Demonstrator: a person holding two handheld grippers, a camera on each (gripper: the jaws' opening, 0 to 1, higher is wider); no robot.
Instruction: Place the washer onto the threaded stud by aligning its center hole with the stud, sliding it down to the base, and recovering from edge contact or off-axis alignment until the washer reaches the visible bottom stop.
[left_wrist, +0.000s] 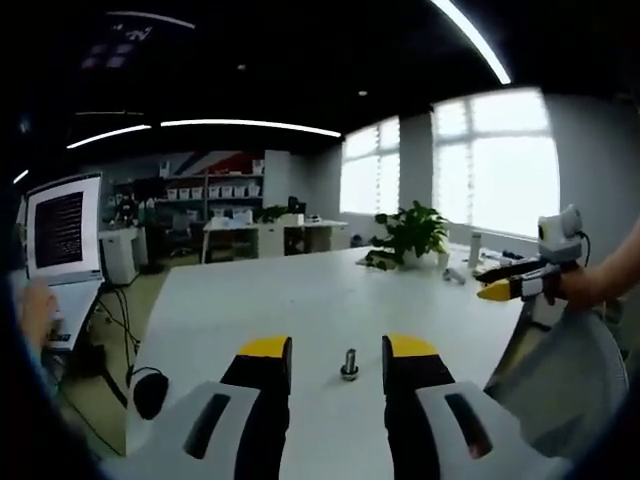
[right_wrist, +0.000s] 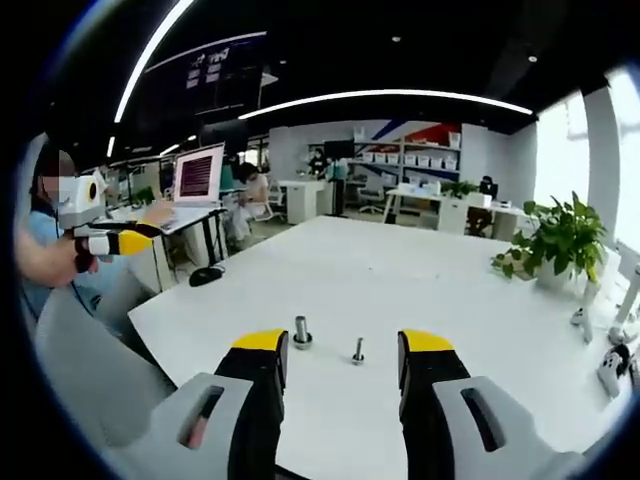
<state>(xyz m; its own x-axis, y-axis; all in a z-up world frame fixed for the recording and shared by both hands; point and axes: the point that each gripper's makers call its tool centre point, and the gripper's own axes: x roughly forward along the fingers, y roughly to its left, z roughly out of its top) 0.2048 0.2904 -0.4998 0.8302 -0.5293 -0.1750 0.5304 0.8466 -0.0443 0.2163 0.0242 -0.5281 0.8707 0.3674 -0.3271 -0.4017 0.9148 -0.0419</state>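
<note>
On the white table (left_wrist: 290, 300) a short threaded stud (left_wrist: 349, 363) stands upright, just beyond the gap between my left gripper's (left_wrist: 337, 347) open, empty jaws. In the right gripper view a thicker stud (right_wrist: 301, 332) with a wider ring at its foot stands beside a thinner small bolt (right_wrist: 358, 350). Both lie just ahead of my right gripper (right_wrist: 343, 341), which is open and holds nothing. I cannot tell whether the ring is the washer. The right gripper (left_wrist: 497, 290) shows at the table's right edge, and the left gripper (right_wrist: 130, 242) at the far left.
A potted plant (left_wrist: 412, 232) (right_wrist: 563, 240) stands at one table edge. An open laptop (left_wrist: 63, 225) (right_wrist: 198, 175) is on a side desk, with a black mouse (left_wrist: 150, 393) (right_wrist: 205, 275) at the table corner. A grey chair back (left_wrist: 560, 380) is close by. Small items (right_wrist: 610, 370) lie at the right.
</note>
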